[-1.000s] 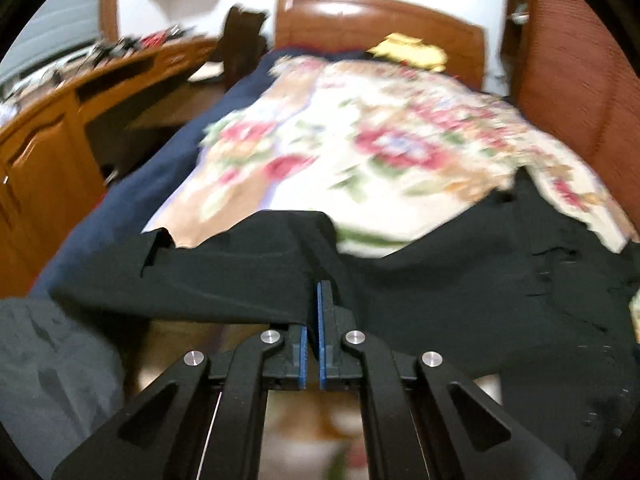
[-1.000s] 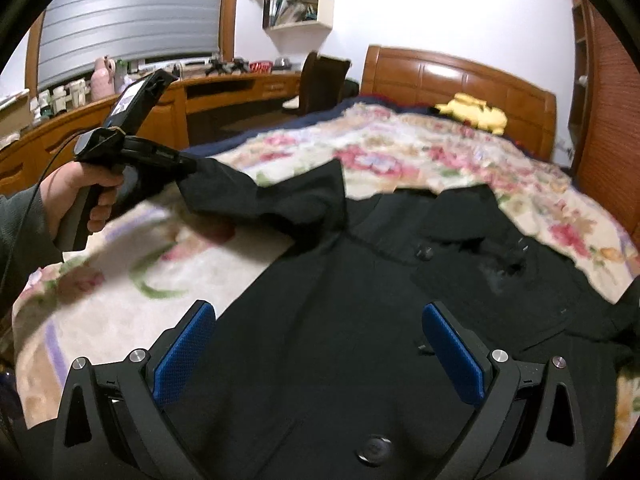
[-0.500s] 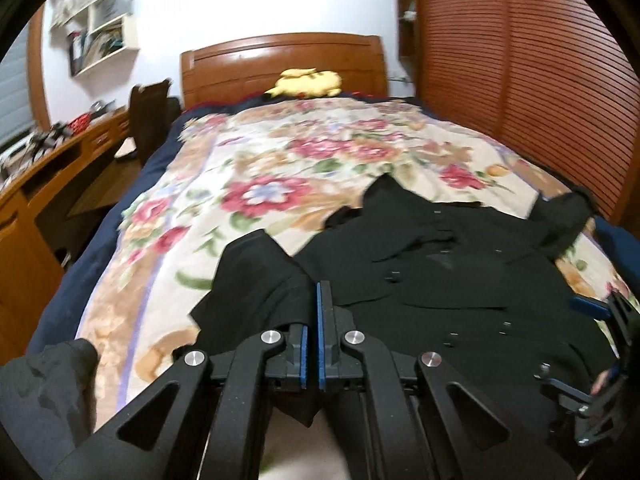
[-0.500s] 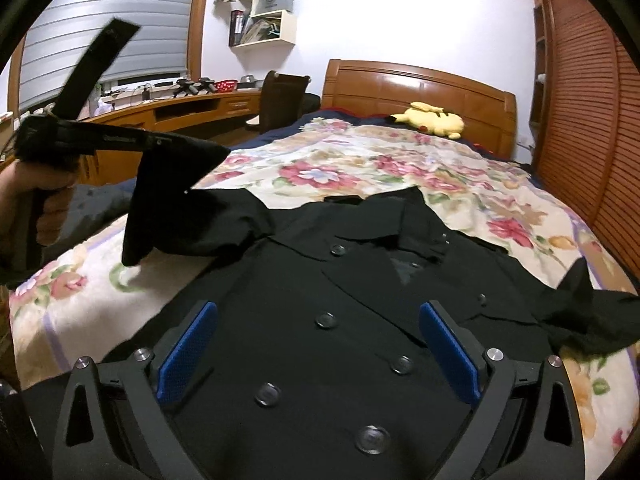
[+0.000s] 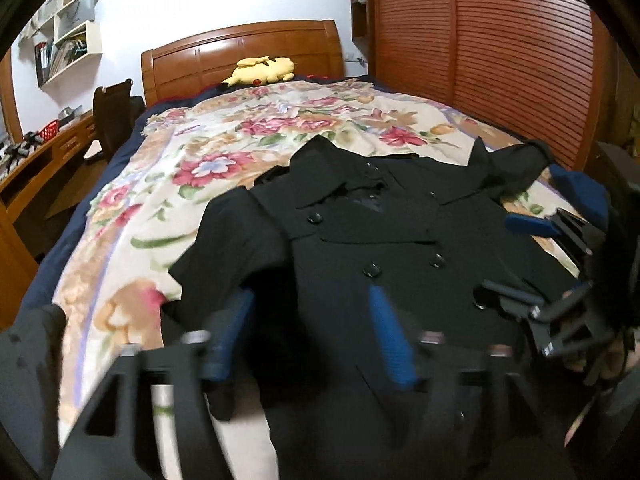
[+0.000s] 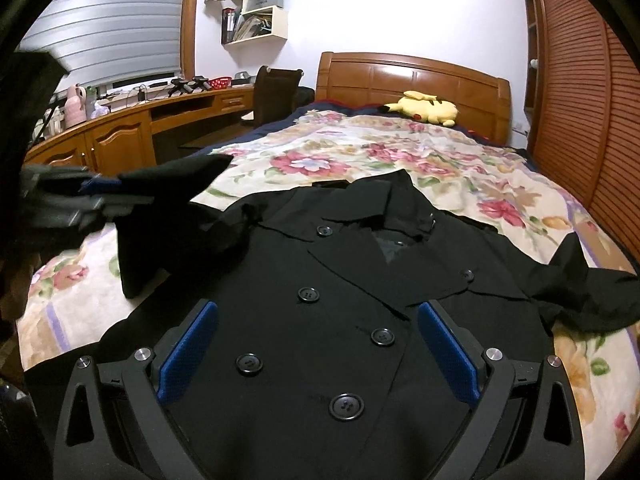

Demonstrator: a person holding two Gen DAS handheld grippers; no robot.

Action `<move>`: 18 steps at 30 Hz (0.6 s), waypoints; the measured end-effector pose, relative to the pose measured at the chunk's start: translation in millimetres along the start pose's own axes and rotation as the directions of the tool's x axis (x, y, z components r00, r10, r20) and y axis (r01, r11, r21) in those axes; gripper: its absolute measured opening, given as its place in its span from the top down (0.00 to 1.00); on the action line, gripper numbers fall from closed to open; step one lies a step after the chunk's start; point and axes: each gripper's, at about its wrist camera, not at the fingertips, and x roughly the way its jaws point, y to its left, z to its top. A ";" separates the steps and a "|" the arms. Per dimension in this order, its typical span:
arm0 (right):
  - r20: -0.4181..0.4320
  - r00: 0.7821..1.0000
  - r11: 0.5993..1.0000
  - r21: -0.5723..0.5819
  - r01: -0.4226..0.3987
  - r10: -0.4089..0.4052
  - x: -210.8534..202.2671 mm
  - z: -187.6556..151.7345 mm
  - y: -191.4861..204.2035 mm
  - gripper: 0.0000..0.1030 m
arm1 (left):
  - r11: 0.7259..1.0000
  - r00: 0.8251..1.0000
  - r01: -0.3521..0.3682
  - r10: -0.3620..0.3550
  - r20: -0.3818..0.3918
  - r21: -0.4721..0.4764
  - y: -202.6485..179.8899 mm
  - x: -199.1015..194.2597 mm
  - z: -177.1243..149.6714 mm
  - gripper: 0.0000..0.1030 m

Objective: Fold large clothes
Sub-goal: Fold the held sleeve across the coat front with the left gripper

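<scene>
Both tools gape wide: the left tool (image 5: 310, 332), motion-blurred, hovers over the black double-breasted coat's (image 6: 360, 300) sleeve; right tool (image 6: 316, 354) poises above its buttoned front on the floral bedspread (image 6: 360, 152).

Coat (image 6: 332, 304) spread on the bedspread (image 6: 360, 148), plush toy (image 6: 428, 107) behind it by the headboard (image 6: 412, 76), desk (image 6: 132, 132) left of the bed

The black left gripper with blue pads (image 5: 310, 334) is hovering with its jaws spread wide, motion-blurred. The black right gripper with blue pads (image 6: 318, 350) is hovering spread equally wide, gripping nothing.
</scene>
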 end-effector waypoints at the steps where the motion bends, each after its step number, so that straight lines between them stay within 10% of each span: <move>1: 0.001 1.000 1.000 0.002 -0.004 0.004 -0.6 -0.2 -2.0 0.03 | 1.000 1.000 0.003 -0.003 0.007 -0.001 -1.3 -3.6 -5.4 0.22; 18: -0.012 1.000 1.000 0.004 -0.015 0.015 -3.4 -4.3 -3.8 0.03 | 0.995 0.996 -0.074 0.078 0.046 -0.069 28.6 -10.4 -35.3 0.22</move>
